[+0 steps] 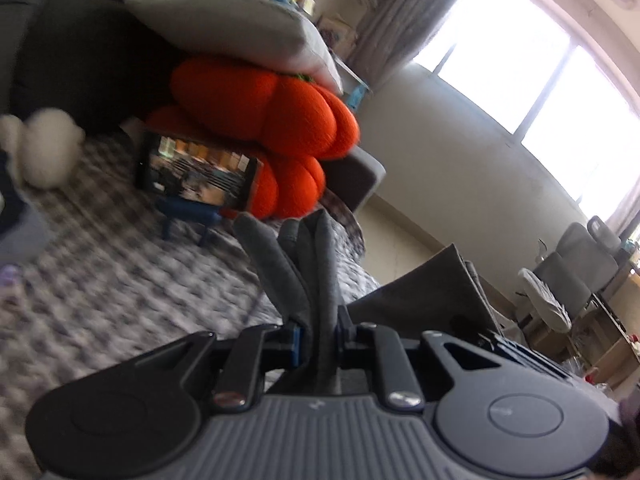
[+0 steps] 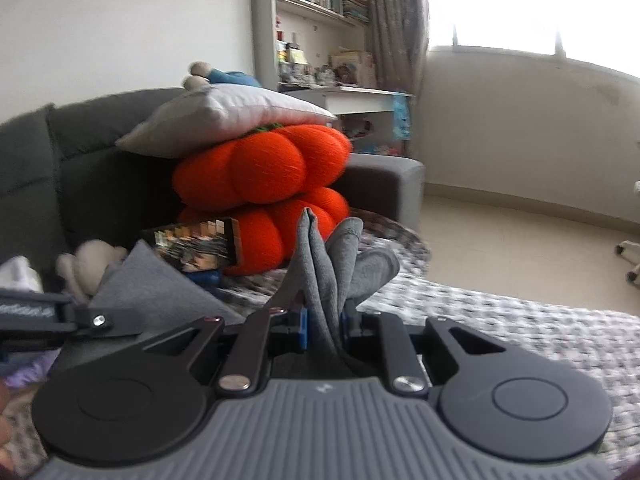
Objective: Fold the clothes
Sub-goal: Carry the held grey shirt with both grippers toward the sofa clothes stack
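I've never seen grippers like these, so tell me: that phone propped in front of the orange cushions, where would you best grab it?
Probably by the top long edge of the phone, coming down from above. It stands tilted on a blue stand, leaning back toward the orange cushions, so only that thin upper edge looks free. Both grippers are now full of grey cloth.

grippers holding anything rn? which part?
Both hold grey cloth: left gripper and right gripper each clamp a bunched fold. Which part, can't tell.

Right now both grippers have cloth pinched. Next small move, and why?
Probably draw the two apart to pull it taut. The left gripper and right gripper each clamp bunched grey cloth, lifted above the checked cover, so it needs spreading before any fold.
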